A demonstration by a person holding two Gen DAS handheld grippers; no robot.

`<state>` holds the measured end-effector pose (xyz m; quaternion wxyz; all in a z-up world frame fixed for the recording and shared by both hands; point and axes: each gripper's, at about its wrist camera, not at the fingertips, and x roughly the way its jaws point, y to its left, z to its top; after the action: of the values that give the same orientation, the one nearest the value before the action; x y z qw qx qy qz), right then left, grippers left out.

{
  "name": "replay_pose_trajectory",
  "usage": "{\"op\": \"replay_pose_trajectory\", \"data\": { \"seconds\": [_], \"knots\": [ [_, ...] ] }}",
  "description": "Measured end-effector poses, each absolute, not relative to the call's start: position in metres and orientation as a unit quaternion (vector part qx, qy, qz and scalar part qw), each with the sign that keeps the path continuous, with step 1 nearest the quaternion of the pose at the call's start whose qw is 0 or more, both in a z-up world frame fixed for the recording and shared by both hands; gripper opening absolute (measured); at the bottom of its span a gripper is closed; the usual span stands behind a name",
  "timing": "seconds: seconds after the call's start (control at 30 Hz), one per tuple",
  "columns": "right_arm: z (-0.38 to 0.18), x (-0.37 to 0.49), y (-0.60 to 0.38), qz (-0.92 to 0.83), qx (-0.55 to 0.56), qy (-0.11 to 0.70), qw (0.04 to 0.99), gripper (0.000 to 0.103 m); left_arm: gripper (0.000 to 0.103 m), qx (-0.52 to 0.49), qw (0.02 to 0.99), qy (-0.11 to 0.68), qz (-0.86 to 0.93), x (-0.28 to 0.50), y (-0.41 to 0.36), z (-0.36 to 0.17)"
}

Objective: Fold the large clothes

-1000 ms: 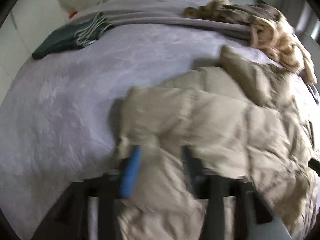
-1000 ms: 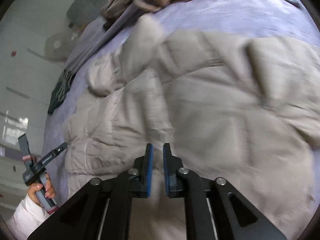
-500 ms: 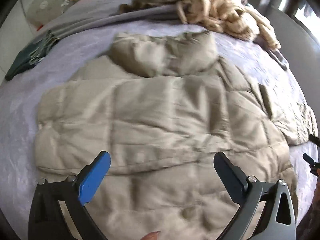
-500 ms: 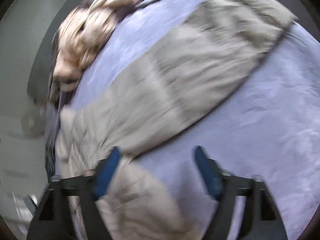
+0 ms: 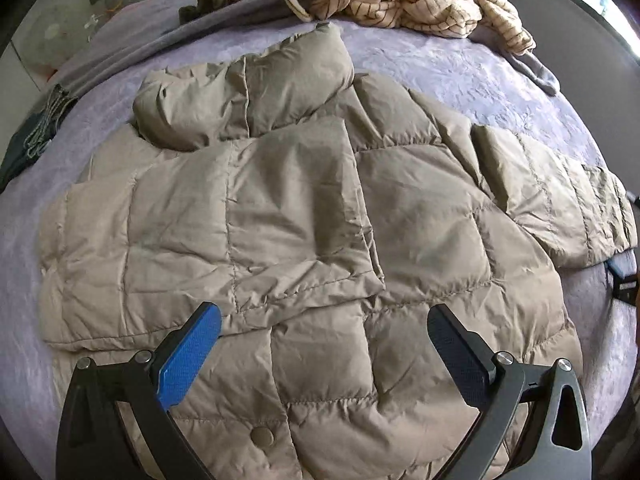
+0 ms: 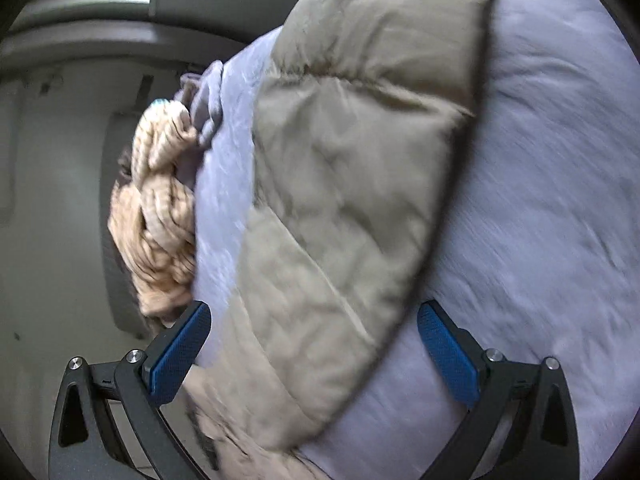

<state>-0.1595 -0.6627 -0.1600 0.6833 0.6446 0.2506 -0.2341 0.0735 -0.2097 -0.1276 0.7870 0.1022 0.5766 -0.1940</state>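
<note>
Beige puffer jacket (image 5: 304,216) flat on bed (image 5: 460,68), one side folded in. L gripper (image 5: 324,344) fingers apart, empty; R gripper (image 6: 314,338) just opened, straddling sleeve (image 6: 360,160), likely next fold.

1. A home bedroom: a bed (image 5: 460,68) with a lilac bedspread fills both views.
2. Household laundry lies on it: a beige quilted puffer jacket (image 5: 280,208), a striped cream knit (image 5: 420,4) and a grey garment (image 5: 160,40).
3. Plain pale walls (image 6: 52,200) stand beyond the bed.
</note>
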Motion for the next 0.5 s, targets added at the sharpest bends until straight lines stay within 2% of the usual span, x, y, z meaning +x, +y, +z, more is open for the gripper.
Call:
{"op": "replay_pose_trajectory", "data": {
  "seconds": [0.1, 0.13, 0.17, 0.2, 0.23, 0.33, 0.5],
  "knots": [
    [-0.164, -0.147, -0.677, -0.201, 0.676, 0.229, 0.671, 0.101, 0.103, 0.083, 0.773, 0.594, -0.206, 0.077, -0.207, -0.132],
    [-0.165, -0.142, -0.68, -0.192, 0.689, 0.222, 0.662, 0.089, 0.103, 0.081, 0.775, 0.592, -0.205, 0.077, -0.205, -0.132],
    [-0.167, -0.138, -0.682, -0.188, 0.7, 0.219, 0.654, 0.074, 0.103, 0.078, 0.778, 0.589, -0.205, 0.077, -0.201, -0.13],
    [-0.168, -0.134, -0.682, -0.186, 0.706, 0.222, 0.646, 0.036, 0.103, 0.076, 0.781, 0.585, -0.203, 0.078, -0.198, -0.128],
    [-0.17, -0.128, -0.682, -0.181, 0.712, 0.229, 0.638, 0.013, 0.103, 0.072, 0.786, 0.581, -0.199, 0.079, -0.193, -0.125],
    [-0.159, -0.114, -0.675, -0.168, 0.702, 0.233, 0.651, 0.01, 0.103, 0.064, 0.796, 0.573, -0.183, 0.084, -0.174, -0.117],
    [-0.094, -0.06, -0.628, -0.121, 0.592, 0.283, 0.745, 0.01, 0.103, 0.052, 0.808, 0.565, -0.161, 0.1, -0.141, -0.111]
  ]
}}
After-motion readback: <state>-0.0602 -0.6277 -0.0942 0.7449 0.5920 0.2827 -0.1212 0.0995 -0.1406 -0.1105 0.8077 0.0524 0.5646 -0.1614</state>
